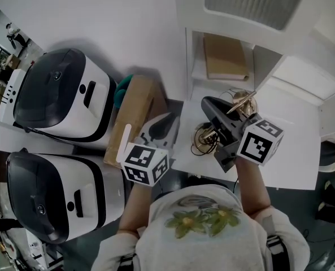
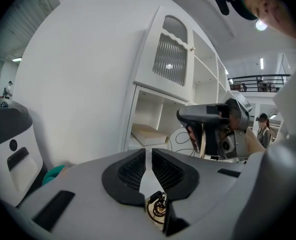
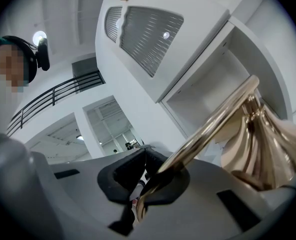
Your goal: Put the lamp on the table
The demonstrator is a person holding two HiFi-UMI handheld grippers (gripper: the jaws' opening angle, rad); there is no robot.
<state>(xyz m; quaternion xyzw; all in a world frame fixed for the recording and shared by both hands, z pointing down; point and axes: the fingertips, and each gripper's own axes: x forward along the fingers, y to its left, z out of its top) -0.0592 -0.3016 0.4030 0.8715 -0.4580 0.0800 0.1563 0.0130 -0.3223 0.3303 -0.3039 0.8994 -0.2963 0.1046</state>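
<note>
Lamp point(image 1: 242, 101) of brass hangs tilted just in front of the cabinet point(image 1: 229, 17), over the white worktop point(image 1: 294, 151), its curved stem pinched by the right gripper point(image 3: 148, 175). Farther from the cabinet, the left gripper point(image 2: 148, 170) is pressed together, holding nothing

A white surface point(image 1: 294, 157) spreads under and to the right of the right tongs point(image 1: 211, 105). Wire loops point(image 1: 203, 139) from the lamp point(image 1: 243, 100) lie over it just beside those tongs. Beyond them, a cabinet shelf point(image 1: 198, 72) carries a flat tan slab point(image 1: 225, 56). Left of the left tongs point(image 1: 170, 120), the floor point(image 1: 181, 179) bears a cardboard box point(image 1: 134, 114) and two white-and-black machines point(image 1: 65, 95).
</note>
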